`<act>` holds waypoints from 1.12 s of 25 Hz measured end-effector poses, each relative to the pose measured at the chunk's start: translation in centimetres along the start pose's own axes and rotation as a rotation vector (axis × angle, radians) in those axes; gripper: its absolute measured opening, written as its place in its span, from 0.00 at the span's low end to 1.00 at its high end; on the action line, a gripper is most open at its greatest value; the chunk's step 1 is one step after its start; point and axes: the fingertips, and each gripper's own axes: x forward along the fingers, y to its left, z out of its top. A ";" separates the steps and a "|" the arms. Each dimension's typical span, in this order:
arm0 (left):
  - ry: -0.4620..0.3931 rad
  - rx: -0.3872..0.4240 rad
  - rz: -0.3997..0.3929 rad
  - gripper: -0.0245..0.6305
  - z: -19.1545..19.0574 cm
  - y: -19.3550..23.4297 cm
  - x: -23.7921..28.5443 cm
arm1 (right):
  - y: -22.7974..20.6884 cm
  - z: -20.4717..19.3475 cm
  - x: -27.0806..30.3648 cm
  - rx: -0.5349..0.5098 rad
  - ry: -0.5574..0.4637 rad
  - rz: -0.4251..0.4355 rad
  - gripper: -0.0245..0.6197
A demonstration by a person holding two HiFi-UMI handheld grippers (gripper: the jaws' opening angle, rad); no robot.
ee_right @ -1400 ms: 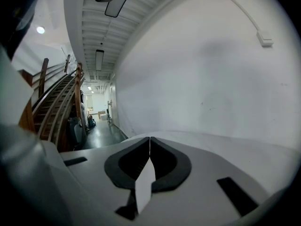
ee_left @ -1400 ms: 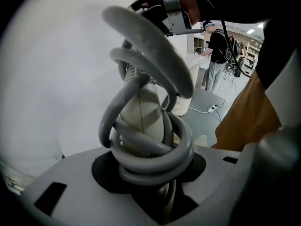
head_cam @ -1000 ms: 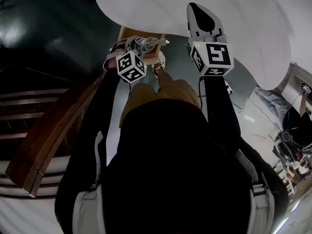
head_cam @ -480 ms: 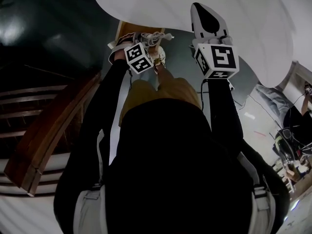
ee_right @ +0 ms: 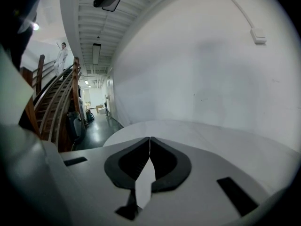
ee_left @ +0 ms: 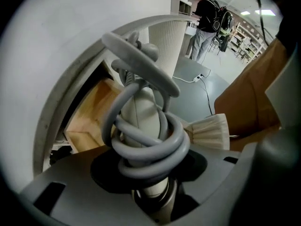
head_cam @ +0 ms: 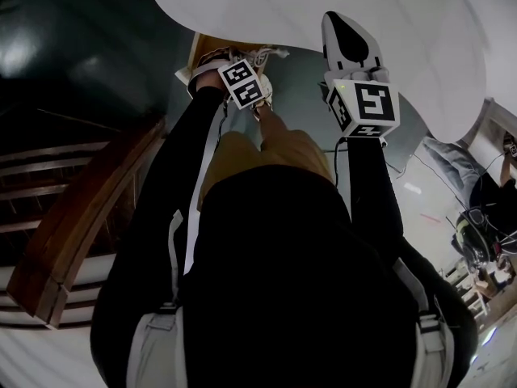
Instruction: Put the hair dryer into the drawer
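Under the white tabletop (head_cam: 420, 47), head view: left gripper (head_cam: 242, 79) points down over the open wooden drawer (head_cam: 203, 47). The right gripper (head_cam: 343, 31) is held over the tabletop, apart from the work.

Left gripper view: hair dryer (ee_left: 141, 112) with grey cord (ee_left: 150, 147) coiled round it. Its handle sits between wide jaws that have just been opening, and the drawer is just beyond.

Right gripper view: jaws together, nothing between.

Risks: the loosening grip may drop the hair dryer askew. A slack cord loop may snag the drawer front or hang outside.
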 end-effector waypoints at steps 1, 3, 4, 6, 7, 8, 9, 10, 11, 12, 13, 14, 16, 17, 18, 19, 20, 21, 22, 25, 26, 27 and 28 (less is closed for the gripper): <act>0.014 -0.007 0.005 0.39 -0.2 0.1 0.3 | 0.0 -0.1 -0.1 -0.003 0.004 -0.001 0.08; 0.036 -0.032 0.019 0.39 -0.4 0.6 0.8 | -0.1 -0.4 -0.4 -0.007 0.013 -0.004 0.08; 0.045 -0.048 0.028 0.39 -0.5 0.8 1.1 | -0.2 -0.6 -0.5 -0.009 0.018 -0.004 0.08; 0.058 -0.084 0.052 0.40 -0.6 1.4 1.6 | -0.3 -0.9 -0.8 -0.018 0.029 -0.001 0.08; 0.061 -0.101 0.065 0.40 -0.7 1.7 1.8 | -0.3 -1.1 -1.0 -0.024 0.034 0.001 0.08; 0.060 -0.117 0.078 0.40 -0.8 2.0 2.0 | -0.3 -1.3 -1.2 -0.030 0.040 0.001 0.08; 0.054 -0.132 0.090 0.40 -0.8 2.2 2.2 | -0.3 -1.5 -1.4 -0.034 0.045 0.000 0.08; 0.043 -0.147 0.102 0.40 -0.8 2.4 2.3 | -0.3 -1.7 -1.5 -0.035 0.050 -0.002 0.08; 0.029 -0.162 0.114 0.40 -0.8 2.6 2.4 | -0.3 -1.8 -1.7 -0.036 0.054 -0.002 0.08; 0.016 -0.177 0.126 0.41 -0.8 2.8 2.5 | -0.4 -2.0 -1.7 -0.038 0.059 -0.001 0.08; 0.005 -0.189 0.137 0.41 -0.8 3.1 2.6 | -0.4 -2.1 -1.8 -0.041 0.063 0.001 0.08; -0.002 -0.201 0.148 0.41 -0.8 3.3 2.7 | -0.4 -2.2 -1.8 -0.044 0.067 0.004 0.08; -0.016 -0.230 0.168 0.41 -0.7 3.7 2.9 | -0.4 -2.3 -2.0 -0.049 0.074 0.007 0.08; -0.023 -0.248 0.175 0.41 -0.7 3.8 3.0 | -0.5 -2.4 -2.1 -0.050 0.077 0.007 0.08; -0.028 -0.267 0.178 0.41 -0.7 4.0 3.0 | -0.5 -2.5 -2.2 -0.052 0.080 0.007 0.08; -0.031 -0.282 0.177 0.41 -0.7 4.0 3.1 | -0.5 -2.6 -2.3 -0.055 0.083 0.008 0.08; -0.032 -0.294 0.173 0.41 -0.6 4.1 3.2 | -0.5 -2.6 -2.4 -0.060 0.086 0.010 0.08; -0.031 -0.302 0.170 0.41 -0.6 4.2 3.3 | -0.5 -2.6 -2.5 -0.065 0.089 0.011 0.08; -0.030 -0.310 0.167 0.41 -0.5 4.3 3.4 | -0.5 -2.6 -2.6 -0.069 0.092 0.011 0.08; -0.029 -0.330 0.164 0.41 -0.4 4.6 3.8 | -0.7 -2.9 -2.9 -0.068 0.102 0.007 0.08; -0.026 -0.332 0.162 0.41 -0.4 4.6 4.1 | -0.8 -3.1 -3.0 -0.066 0.107 0.006 0.08; -0.023 -0.332 0.159 0.41 -0.3 4.6 4.3 | -0.9 -3.4 -3.0 -0.064 0.113 0.007 0.08; -0.018 -0.330 0.156 0.41 -0.3 4.6 4.6 | -1.0 -3.6 -3.0 -0.065 0.118 0.008 0.08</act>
